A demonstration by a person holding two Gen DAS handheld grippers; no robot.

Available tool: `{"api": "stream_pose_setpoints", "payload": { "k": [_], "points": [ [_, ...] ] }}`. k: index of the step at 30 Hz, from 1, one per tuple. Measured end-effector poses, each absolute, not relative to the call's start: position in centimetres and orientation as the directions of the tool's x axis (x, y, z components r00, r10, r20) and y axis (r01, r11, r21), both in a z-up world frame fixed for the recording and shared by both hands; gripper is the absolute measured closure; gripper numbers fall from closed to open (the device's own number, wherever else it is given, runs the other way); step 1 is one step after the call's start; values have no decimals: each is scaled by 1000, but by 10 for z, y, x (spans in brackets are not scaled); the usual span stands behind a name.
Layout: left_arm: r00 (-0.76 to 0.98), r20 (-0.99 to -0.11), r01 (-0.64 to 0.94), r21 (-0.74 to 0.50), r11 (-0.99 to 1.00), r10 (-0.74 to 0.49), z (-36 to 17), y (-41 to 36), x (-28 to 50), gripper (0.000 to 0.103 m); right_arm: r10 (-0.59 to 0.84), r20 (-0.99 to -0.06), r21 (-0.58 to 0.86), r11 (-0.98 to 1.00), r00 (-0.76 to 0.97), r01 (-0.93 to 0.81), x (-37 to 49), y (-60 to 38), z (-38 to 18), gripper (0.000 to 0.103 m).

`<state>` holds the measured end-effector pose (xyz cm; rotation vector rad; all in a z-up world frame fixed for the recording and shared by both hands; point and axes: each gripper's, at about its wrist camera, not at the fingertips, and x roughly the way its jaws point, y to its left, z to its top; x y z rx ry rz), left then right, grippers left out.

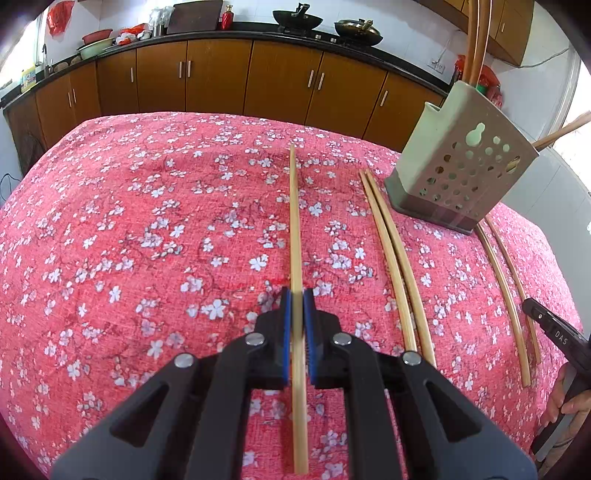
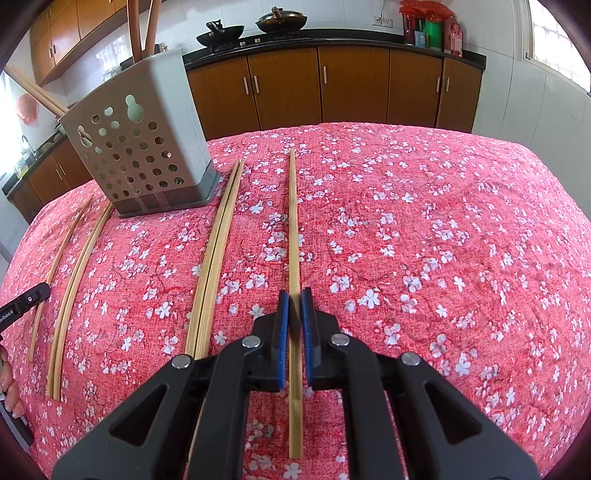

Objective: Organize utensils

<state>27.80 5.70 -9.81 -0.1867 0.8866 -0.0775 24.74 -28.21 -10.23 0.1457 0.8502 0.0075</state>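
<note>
My left gripper [image 1: 296,295] is shut on a single bamboo chopstick [image 1: 293,221] that runs straight away from me over the red floral tablecloth [image 1: 147,240]. My right gripper [image 2: 294,295] is likewise shut on one chopstick [image 2: 293,221]. A grey perforated utensil holder [image 1: 461,166] [image 2: 140,147] stands on the cloth between the two grippers, with chopsticks [image 2: 135,29] upright inside. A pair of chopsticks [image 1: 395,266] lies right of my left gripper. Another pair [image 2: 214,266] lies left of my right gripper.
More loose chopsticks [image 1: 506,288] [image 2: 70,280] lie beyond the holder in each view, near the other gripper's black tip [image 1: 528,304] [image 2: 37,293] and a hand [image 1: 565,402]. Brown cabinets [image 1: 221,74] and a counter with woks [image 1: 297,18] stand behind the table.
</note>
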Motion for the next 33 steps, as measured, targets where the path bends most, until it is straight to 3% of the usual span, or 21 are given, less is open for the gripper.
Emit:
{"api": "stream_pose_setpoints", "payload": {
  "k": [33],
  "points": [
    [629,-767,-7,-169,986,-127,-97,53,277,92,58,-748,128,990,661,58,245,-281,-102,95]
  ]
}}
